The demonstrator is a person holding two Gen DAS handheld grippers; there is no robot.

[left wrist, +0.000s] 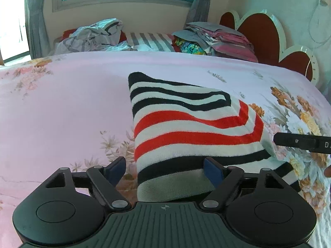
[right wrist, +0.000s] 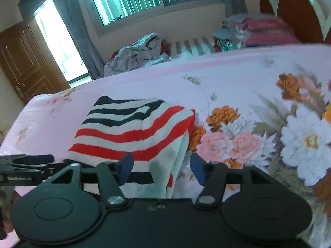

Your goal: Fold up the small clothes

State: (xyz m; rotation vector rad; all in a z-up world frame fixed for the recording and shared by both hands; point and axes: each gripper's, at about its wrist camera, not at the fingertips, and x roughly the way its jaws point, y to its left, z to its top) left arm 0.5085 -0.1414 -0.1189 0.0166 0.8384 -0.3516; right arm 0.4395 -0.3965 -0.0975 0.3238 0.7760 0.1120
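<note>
A folded garment (left wrist: 186, 128) with black, white and red stripes lies on the pink floral bed sheet (left wrist: 62, 103). My left gripper (left wrist: 164, 166) hovers open over the garment's near left corner, one blue pad beside the cloth and the other above it, neither pressing. In the right wrist view the same garment (right wrist: 132, 130) lies left of centre, and my right gripper (right wrist: 161, 162) stands open at its near right edge, holding nothing. Each gripper shows in the other's view: the right one (left wrist: 302, 141) at the garment's right side, the left one (right wrist: 26, 165) at its left.
Across the bed lie a crumpled pile of light clothes (left wrist: 93, 35) and a stack of folded linen (left wrist: 217, 39). A red and white scalloped headboard (left wrist: 258, 35) stands at the right. A wooden door (right wrist: 22, 62) is at the far left.
</note>
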